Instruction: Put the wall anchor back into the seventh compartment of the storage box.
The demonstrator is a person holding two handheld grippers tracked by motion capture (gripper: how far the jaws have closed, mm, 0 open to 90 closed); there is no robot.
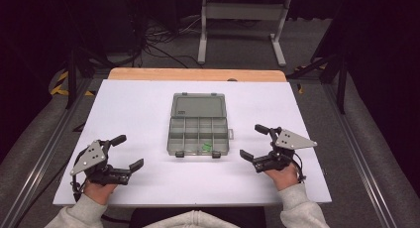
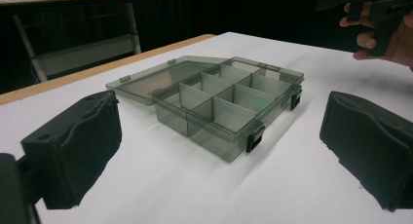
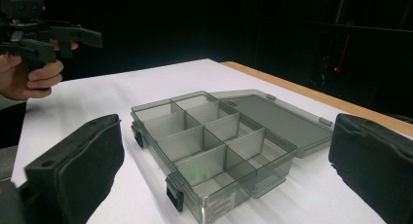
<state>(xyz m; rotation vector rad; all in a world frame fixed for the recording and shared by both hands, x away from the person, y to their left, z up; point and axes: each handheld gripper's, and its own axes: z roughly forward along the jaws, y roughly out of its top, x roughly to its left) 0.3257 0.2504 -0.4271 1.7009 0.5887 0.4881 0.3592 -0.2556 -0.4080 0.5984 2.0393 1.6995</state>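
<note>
Jaws of both grippers stand wide apart, holding nothing and touching nothing. Left gripper (image 1: 129,151) and right gripper (image 1: 253,142) each sit in a hand over the white table (image 1: 133,109), well apart from one another. One organizer box (image 1: 198,135) lies between them, ahead of both sets of jaws, clear of either; its lid (image 1: 198,105) lies folded back flat on the far side. Compartments counted: eight, in two rows of four. One small green item (image 1: 206,147) lies in a near-row compartment, nearer the right gripper. Two black latches (image 2: 254,138) sit on the box's near edge. Nothing lies between the jaws and the box.
</note>
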